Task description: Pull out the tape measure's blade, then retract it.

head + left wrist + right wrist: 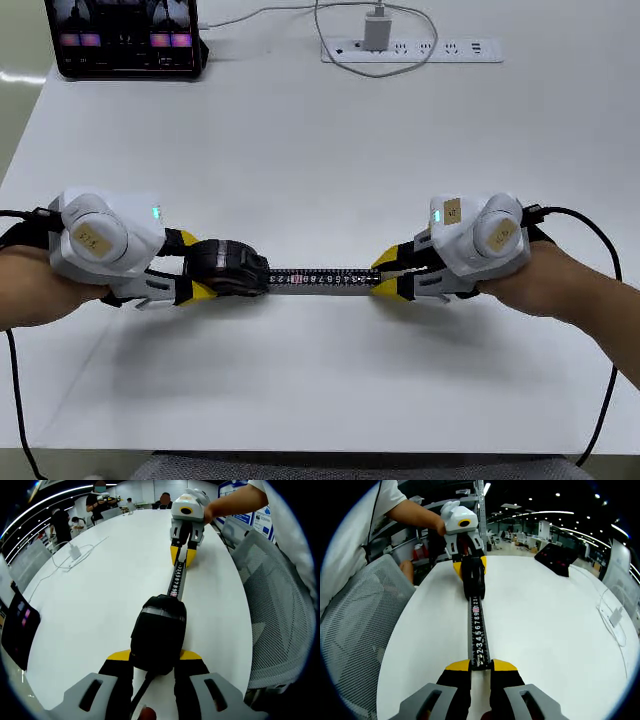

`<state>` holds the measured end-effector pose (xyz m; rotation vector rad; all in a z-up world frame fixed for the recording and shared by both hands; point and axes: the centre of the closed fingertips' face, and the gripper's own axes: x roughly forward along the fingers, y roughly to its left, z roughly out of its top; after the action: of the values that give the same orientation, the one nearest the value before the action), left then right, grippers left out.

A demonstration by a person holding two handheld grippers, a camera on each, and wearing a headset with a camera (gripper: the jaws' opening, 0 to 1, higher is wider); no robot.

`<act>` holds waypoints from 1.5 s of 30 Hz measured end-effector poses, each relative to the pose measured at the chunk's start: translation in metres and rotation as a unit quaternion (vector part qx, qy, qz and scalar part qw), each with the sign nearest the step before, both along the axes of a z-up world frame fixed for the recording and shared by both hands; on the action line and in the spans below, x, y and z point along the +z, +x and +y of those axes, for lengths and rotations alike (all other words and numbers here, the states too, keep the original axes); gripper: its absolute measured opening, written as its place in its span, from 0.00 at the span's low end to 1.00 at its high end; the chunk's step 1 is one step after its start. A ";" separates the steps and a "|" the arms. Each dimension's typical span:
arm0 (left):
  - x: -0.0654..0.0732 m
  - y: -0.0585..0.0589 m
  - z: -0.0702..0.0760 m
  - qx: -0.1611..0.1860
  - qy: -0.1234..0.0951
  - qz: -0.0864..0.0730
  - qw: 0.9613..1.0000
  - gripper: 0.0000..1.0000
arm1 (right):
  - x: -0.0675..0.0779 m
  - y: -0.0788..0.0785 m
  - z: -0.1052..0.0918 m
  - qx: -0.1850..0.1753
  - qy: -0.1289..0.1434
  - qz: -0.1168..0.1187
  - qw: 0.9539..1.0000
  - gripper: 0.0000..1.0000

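We see a long white counter with a power strip and a dark, lit screen at its far edge. A grey mesh chair stands beside it. Strip lights cross the dark ceiling of an open hall.

On the blade of the tape measure: black printed digits are running along it in the right gripper view, reading 2 3 4 5 6 7 8 9, then a red-boxed mark that is looking like 10, then 1 2 3 towards the case. The same scale is showing in the head view and the left gripper view, too small to read digit by digit

On tan stickers on the left gripper and the right gripper: each is carrying a small dark mark, not legible

On blue wall posters: lettering is showing blurred, unreadable
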<state>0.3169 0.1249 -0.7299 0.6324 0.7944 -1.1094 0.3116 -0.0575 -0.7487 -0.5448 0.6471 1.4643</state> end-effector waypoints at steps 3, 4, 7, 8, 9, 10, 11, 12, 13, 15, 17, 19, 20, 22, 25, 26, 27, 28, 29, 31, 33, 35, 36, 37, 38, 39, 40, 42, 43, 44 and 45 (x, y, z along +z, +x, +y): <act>0.000 0.000 0.000 0.001 0.000 0.000 1.000 0.26 | 0.001 0.000 -0.005 -0.004 0.000 0.003 1.000 0.10; 0.000 0.000 0.000 0.001 0.000 0.000 1.000 0.26 | 0.001 0.000 -0.006 -0.005 0.001 0.004 1.000 0.10; 0.000 0.000 0.000 0.002 0.000 0.000 1.000 0.26 | 0.000 0.000 -0.010 -0.005 -0.004 0.003 1.000 0.10; 0.000 0.000 0.000 0.001 0.000 0.000 1.000 0.26 | 0.001 0.000 -0.011 -0.005 -0.005 0.004 1.000 0.10; 0.000 0.000 0.000 0.001 0.000 0.000 1.000 0.26 | 0.001 -0.001 -0.013 -0.005 -0.006 0.003 1.000 0.10; 0.000 0.000 0.000 0.001 0.000 0.000 1.000 0.26 | 0.001 -0.001 -0.014 -0.005 -0.007 0.003 1.000 0.10; 0.000 0.000 0.000 0.001 0.000 0.000 1.000 0.26 | 0.001 -0.001 -0.016 -0.005 -0.008 0.003 1.000 0.10; 0.000 0.000 0.000 0.002 0.000 0.000 1.000 0.26 | 0.001 -0.001 -0.018 -0.006 -0.008 0.002 1.000 0.10; 0.000 0.000 0.000 0.001 0.000 0.001 1.000 0.26 | 0.001 0.000 -0.020 -0.006 -0.008 0.002 1.000 0.10; 0.000 0.000 -0.001 0.001 0.000 0.000 1.000 0.26 | 0.000 0.000 -0.023 -0.006 -0.012 0.001 1.000 0.10; 0.000 0.000 -0.001 0.001 0.001 0.000 1.000 0.26 | 0.000 -0.001 -0.025 -0.007 -0.013 0.004 1.000 0.10; 0.000 0.000 -0.001 0.001 0.001 0.000 1.000 0.26 | 0.000 -0.001 -0.026 -0.008 -0.013 0.004 1.000 0.10; 0.000 0.000 -0.001 0.002 0.001 0.000 1.000 0.26 | 0.000 -0.001 -0.027 -0.009 -0.013 0.004 1.000 0.10; 0.000 0.000 -0.001 0.002 0.002 0.000 1.000 0.26 | 0.000 0.000 -0.029 -0.009 -0.014 0.003 1.000 0.10; 0.000 0.000 -0.001 0.001 0.002 0.000 1.000 0.26 | -0.001 0.000 -0.031 -0.009 -0.017 0.004 1.000 0.10; 0.000 0.000 -0.001 0.002 0.002 0.001 1.000 0.26 | -0.001 0.000 -0.033 -0.010 -0.017 0.005 1.000 0.10; 0.000 0.000 -0.001 0.001 0.002 0.001 1.000 0.26 | 0.000 0.000 -0.034 -0.011 -0.017 0.006 1.000 0.10; 0.000 -0.001 -0.001 0.001 0.002 0.001 1.000 0.26 | 0.000 0.000 -0.035 -0.011 -0.017 0.006 1.000 0.10; 0.000 -0.001 -0.001 0.001 0.002 0.001 1.000 0.26 | 0.000 0.000 -0.036 -0.013 -0.017 0.008 1.000 0.10; 0.000 -0.001 -0.001 0.001 0.003 0.000 1.000 0.26 | 0.000 -0.001 -0.038 -0.014 -0.018 0.008 1.000 0.10; 0.000 -0.001 -0.001 0.001 0.003 0.001 1.000 0.26 | 0.001 -0.001 -0.040 -0.013 -0.019 0.008 1.000 0.10; 0.000 -0.001 -0.001 0.001 0.003 0.001 1.000 0.26 | 0.001 -0.002 -0.042 -0.013 -0.020 0.009 1.000 0.10; 0.000 -0.001 -0.001 0.000 0.003 0.000 1.000 0.26 | 0.001 -0.002 -0.043 -0.013 -0.022 0.008 1.000 0.10; 0.000 -0.001 -0.001 0.000 0.003 0.000 1.000 0.26 | 0.001 -0.002 -0.044 -0.013 -0.022 0.008 1.000 0.10; 0.000 -0.001 -0.001 0.000 0.003 0.000 1.000 0.26 | 0.001 -0.002 -0.045 -0.013 -0.023 0.008 1.000 0.10; 0.000 -0.001 -0.001 0.000 0.003 0.000 1.000 0.26 | 0.002 -0.002 -0.046 -0.013 -0.024 0.008 1.000 0.10; 0.000 -0.001 -0.001 0.000 0.003 0.000 1.000 0.26 | 0.002 -0.002 -0.047 -0.013 -0.025 0.009 1.000 0.10; 0.000 -0.001 -0.001 0.000 0.003 0.000 1.000 0.25 | 0.002 -0.003 -0.049 -0.014 -0.025 0.012 1.000 0.10; 0.000 -0.001 -0.001 0.000 0.003 0.000 1.000 0.25 | 0.002 -0.003 -0.050 -0.015 -0.025 0.013 1.000 0.10; 0.000 -0.001 -0.001 0.000 0.003 0.001 1.000 0.25 | 0.002 -0.003 -0.051 -0.016 -0.025 0.014 0.999 0.10; 0.000 -0.001 -0.001 0.000 0.003 0.000 1.000 0.25 | 0.002 -0.003 -0.052 -0.016 -0.026 0.014 0.999 0.10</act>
<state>0.3162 0.1236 -0.7296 0.6379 0.7993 -1.1080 0.3085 -0.1099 -0.7468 -0.5530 0.7144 1.4305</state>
